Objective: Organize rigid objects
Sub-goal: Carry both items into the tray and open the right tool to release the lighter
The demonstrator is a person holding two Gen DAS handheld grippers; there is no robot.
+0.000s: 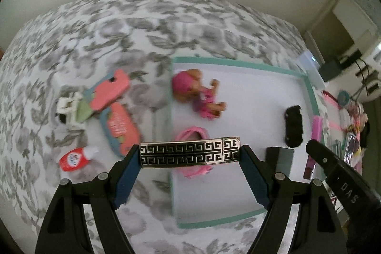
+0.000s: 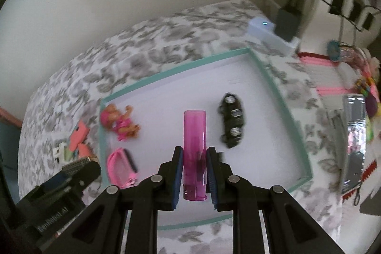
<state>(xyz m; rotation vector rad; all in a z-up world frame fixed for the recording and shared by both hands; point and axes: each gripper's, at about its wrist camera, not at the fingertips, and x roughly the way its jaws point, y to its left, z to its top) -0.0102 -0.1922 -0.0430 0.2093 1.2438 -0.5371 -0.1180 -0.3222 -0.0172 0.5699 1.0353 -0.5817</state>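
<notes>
My left gripper (image 1: pixel 190 154) is shut on a gold and black patterned bar (image 1: pixel 190 153), held crosswise above the left edge of the white tray with a teal rim (image 1: pixel 312 97). My right gripper (image 2: pixel 194 156) is shut on a pink translucent lighter (image 2: pixel 194 149), held lengthwise above the tray (image 2: pixel 273 85). In the tray lie a pink doll (image 1: pixel 202 94), a pink oval item (image 1: pixel 190 135) and a black toy car (image 1: pixel 294 126). The doll (image 2: pixel 120 123), the pink item (image 2: pixel 120 164) and the car (image 2: pixel 232 120) also show in the right wrist view.
Left of the tray on the floral cloth (image 1: pixel 95 27) lie coral phone cases (image 1: pixel 112 92), a white clip (image 1: pixel 65 104) and a red and white small bottle (image 1: pixel 76 156). A white box (image 2: pixel 269 36) and pink clutter (image 2: pixel 352 77) sit to the right.
</notes>
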